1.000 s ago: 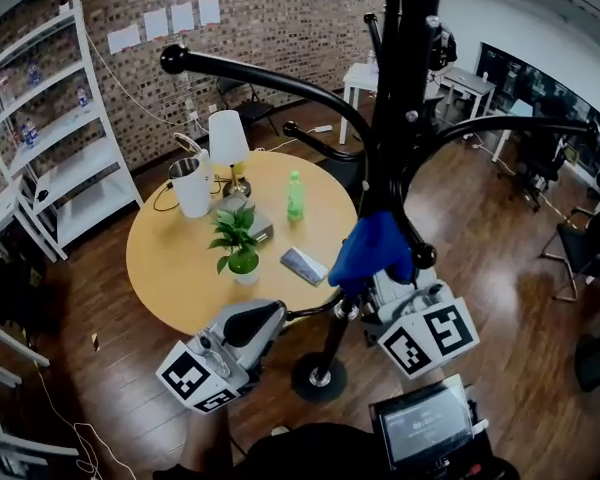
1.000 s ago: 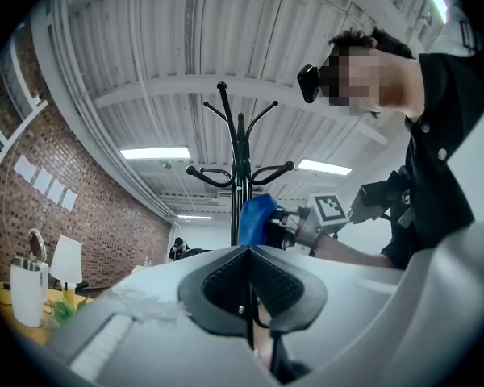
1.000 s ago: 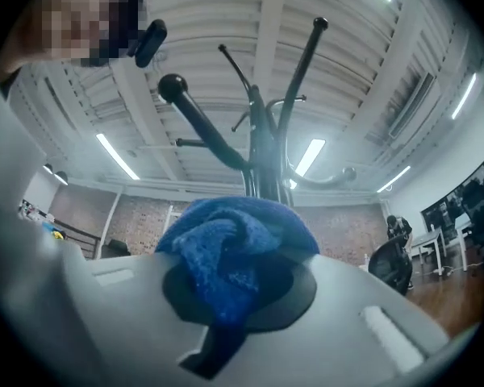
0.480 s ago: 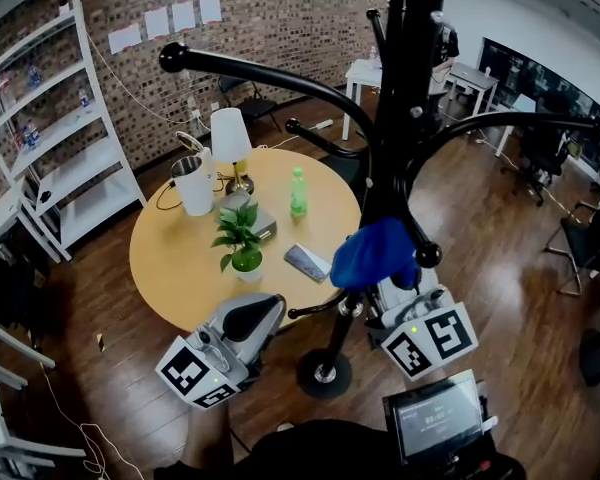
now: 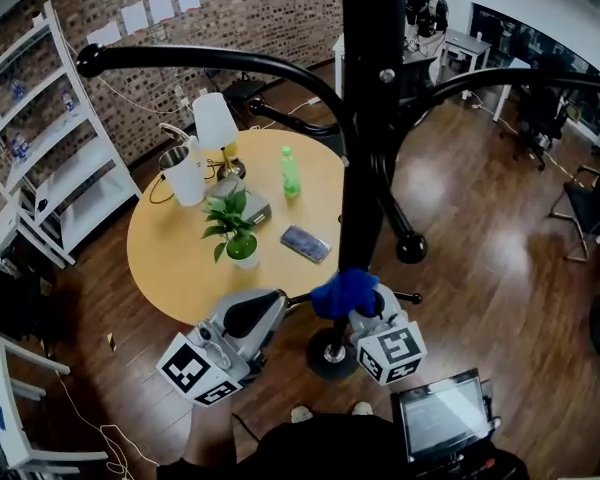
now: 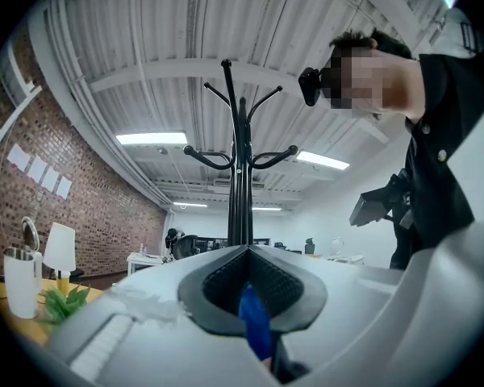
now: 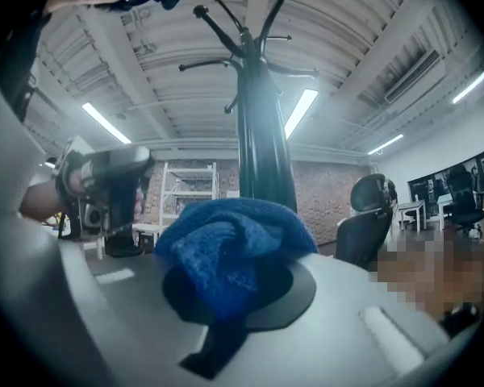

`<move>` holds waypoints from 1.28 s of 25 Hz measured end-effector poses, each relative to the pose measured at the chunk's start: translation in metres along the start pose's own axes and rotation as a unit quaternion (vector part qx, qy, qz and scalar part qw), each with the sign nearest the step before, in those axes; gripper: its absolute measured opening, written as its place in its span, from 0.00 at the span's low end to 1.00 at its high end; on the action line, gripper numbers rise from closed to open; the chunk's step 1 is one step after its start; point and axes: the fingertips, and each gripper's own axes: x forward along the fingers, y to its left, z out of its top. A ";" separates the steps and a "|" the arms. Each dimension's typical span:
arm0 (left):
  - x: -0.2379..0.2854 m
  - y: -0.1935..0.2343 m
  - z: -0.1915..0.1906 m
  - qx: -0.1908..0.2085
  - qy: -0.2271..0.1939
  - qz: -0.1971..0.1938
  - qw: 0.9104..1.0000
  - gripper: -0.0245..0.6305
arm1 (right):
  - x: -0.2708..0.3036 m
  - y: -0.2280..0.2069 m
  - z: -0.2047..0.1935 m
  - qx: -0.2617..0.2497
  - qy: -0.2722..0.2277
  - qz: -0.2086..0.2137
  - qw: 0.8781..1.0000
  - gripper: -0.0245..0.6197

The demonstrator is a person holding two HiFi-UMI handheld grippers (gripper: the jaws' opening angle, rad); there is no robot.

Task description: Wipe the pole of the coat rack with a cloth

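The black coat rack pole [image 5: 365, 118] rises from its round base [image 5: 325, 356] on the wood floor. A blue cloth [image 5: 345, 293] is pressed to the pole low down, just above the base, and my right gripper [image 5: 357, 305] is shut on it. In the right gripper view the cloth [image 7: 230, 244] bunches over that gripper [image 7: 238, 285], with the pole [image 7: 262, 147] right behind. My left gripper [image 5: 263, 313] hovers left of the pole, apart from it. In its own view the left gripper [image 6: 250, 285] looks shut, and a thin blue strip [image 6: 256, 329] that I cannot identify sits between the pads.
A round yellow table [image 5: 165, 258] behind the rack carries a plant [image 5: 235, 233], kettle [image 5: 185, 173], lamp [image 5: 215, 128], green bottle [image 5: 291, 171] and phone [image 5: 305, 243]. Curved rack arms [image 5: 220, 63] spread overhead; a knobbed hook [image 5: 411, 248] juts out low. White shelving [image 5: 50, 148] stands left, and a screen [image 5: 445, 418] hangs at my waist.
My right gripper has slid the blue cloth down the pole from mid-height to near the base. The left gripper has stayed about where it was.
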 end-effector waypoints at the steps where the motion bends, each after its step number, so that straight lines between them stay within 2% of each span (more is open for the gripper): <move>1: 0.000 0.000 -0.001 -0.002 0.002 0.000 1.000 0.03 | 0.000 0.000 -0.011 0.002 0.008 -0.002 1.000 0.07; 11: 0.001 -0.003 -0.007 -0.008 0.009 0.002 1.000 0.03 | 0.001 -0.004 -0.078 0.003 0.096 -0.012 0.995 0.07; 15: 0.002 -0.001 -0.006 -0.005 0.004 0.005 1.000 0.03 | 0.001 -0.004 -0.077 0.020 0.123 -0.014 0.992 0.07; 18: 0.003 -0.001 -0.003 -0.002 -0.004 0.005 1.000 0.03 | 0.001 -0.001 -0.032 0.033 0.084 -0.003 0.996 0.07; 22: 0.002 0.001 0.002 0.002 -0.018 0.009 1.000 0.03 | -0.001 0.004 0.068 0.018 -0.017 0.022 0.999 0.07; 24: 0.000 0.003 0.005 0.004 -0.026 0.012 1.000 0.03 | -0.005 0.007 0.121 0.007 -0.075 0.034 0.997 0.07; 27: -0.006 0.005 0.010 0.006 -0.036 0.017 0.999 0.03 | -0.007 0.013 0.184 -0.002 -0.133 0.058 0.989 0.07; 32: -0.017 0.011 0.019 0.012 -0.050 0.028 0.998 0.03 | -0.011 0.021 0.250 -0.042 -0.199 0.057 0.977 0.07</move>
